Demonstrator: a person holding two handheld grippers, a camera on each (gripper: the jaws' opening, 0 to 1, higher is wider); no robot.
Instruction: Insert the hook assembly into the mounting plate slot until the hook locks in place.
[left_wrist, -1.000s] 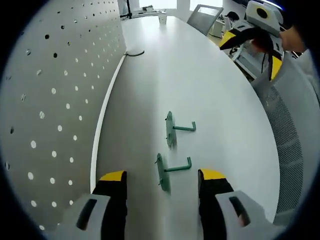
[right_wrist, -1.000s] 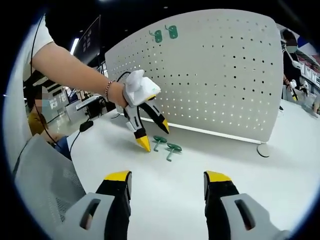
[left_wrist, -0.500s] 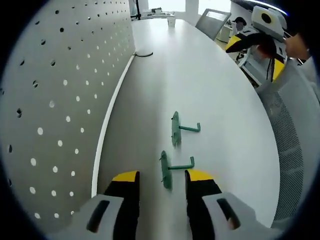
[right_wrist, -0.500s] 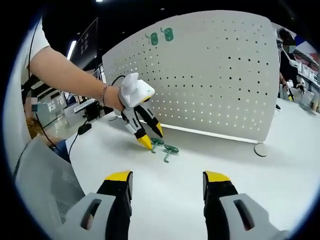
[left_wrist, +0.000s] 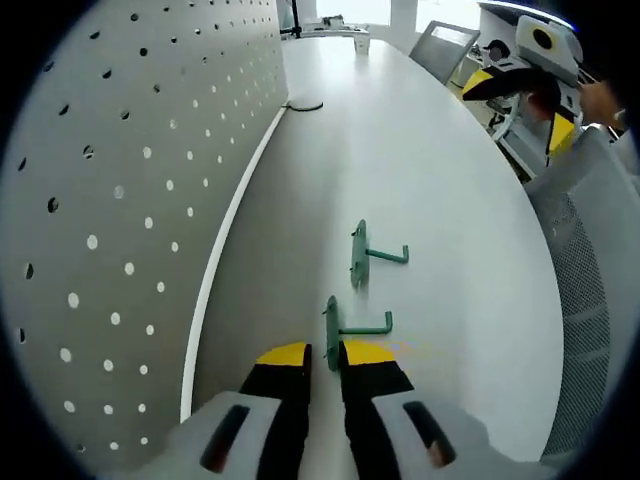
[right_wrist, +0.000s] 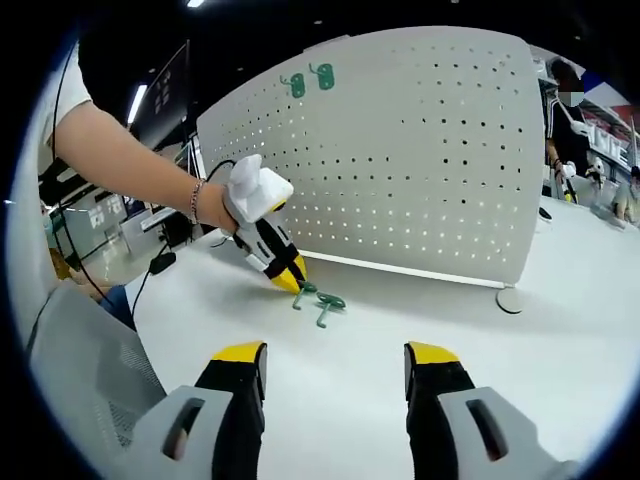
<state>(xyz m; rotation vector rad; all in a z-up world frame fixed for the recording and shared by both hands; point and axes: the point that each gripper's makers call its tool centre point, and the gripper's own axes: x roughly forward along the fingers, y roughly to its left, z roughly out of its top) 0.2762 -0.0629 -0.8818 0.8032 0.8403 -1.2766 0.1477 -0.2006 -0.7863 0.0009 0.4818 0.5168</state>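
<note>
Left gripper (left_wrist: 322, 357) now closed down from wide onto plate of near green hook (left_wrist: 333, 335), at six o'clock on white table (left_wrist: 440, 200); grasp looks made, lift to pegboard (left_wrist: 120, 180) next. Right gripper (right_wrist: 335, 362) gaping, empty. Second hook (left_wrist: 360, 254) just beyond.

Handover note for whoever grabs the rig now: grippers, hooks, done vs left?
Left gripper: jaws nearly shut around the near green hook's plate on the table; real grip unconfirmed.
Right gripper: open, empty, held back above the table.
Second loose hook lies just beyond the first.
Pegboard stands upright; two green hooks already hang near its top edge.
Done: approach to the near hook.
Left: secure grip, lift, insert into the pegboard until it locks.
</note>
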